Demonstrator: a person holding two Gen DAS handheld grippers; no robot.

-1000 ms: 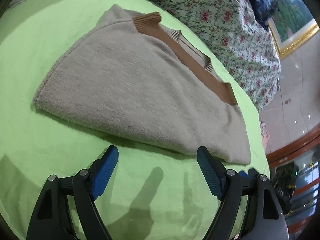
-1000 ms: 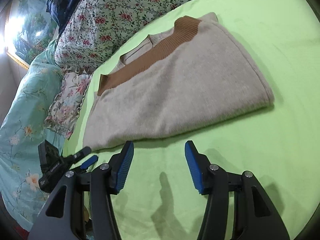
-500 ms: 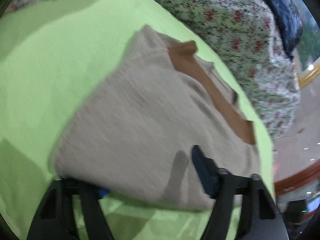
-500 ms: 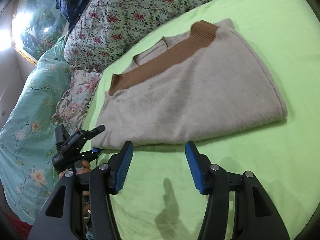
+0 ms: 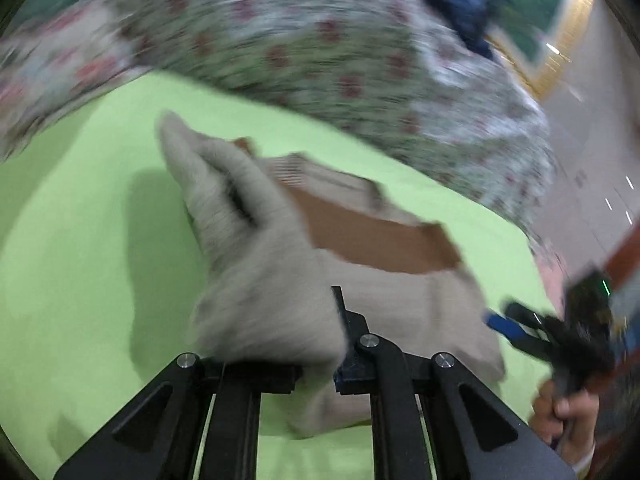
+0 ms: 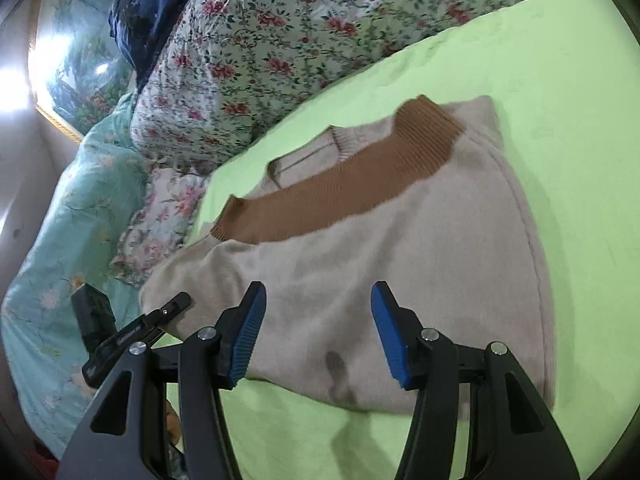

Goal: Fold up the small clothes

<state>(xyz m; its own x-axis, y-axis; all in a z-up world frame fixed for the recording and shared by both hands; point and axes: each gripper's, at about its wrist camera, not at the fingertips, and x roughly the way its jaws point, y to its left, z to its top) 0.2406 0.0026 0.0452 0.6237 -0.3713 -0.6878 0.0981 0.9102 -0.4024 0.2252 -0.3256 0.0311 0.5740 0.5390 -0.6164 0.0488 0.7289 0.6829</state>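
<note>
A beige knit sweater (image 5: 280,264) with a brown ribbed band (image 5: 372,240) lies folded on the green sheet (image 5: 80,240). My left gripper (image 5: 288,344) has a bunch of its near edge between the jaws, which are closing, and that fold is raised off the sheet. The left finger is hidden under the cloth. In the right wrist view the sweater (image 6: 400,248) lies flat, and my right gripper (image 6: 318,332) hovers open above its near edge, pads apart from the cloth. The left gripper (image 6: 132,332) shows at the sweater's left corner.
A floral quilt (image 6: 280,40) is heaped behind the sheet, with a navy cloth (image 6: 152,12) on top. A teal quilt (image 6: 60,220) lies to the left. A framed picture (image 6: 68,60) hangs on the wall. A hand (image 5: 568,412) holds the right gripper (image 5: 516,328).
The left gripper moved forward onto the sweater's near edge, its jaws came together on the cloth, and it rose with a fold. The right gripper moved forward over the sweater's edge, still open.
</note>
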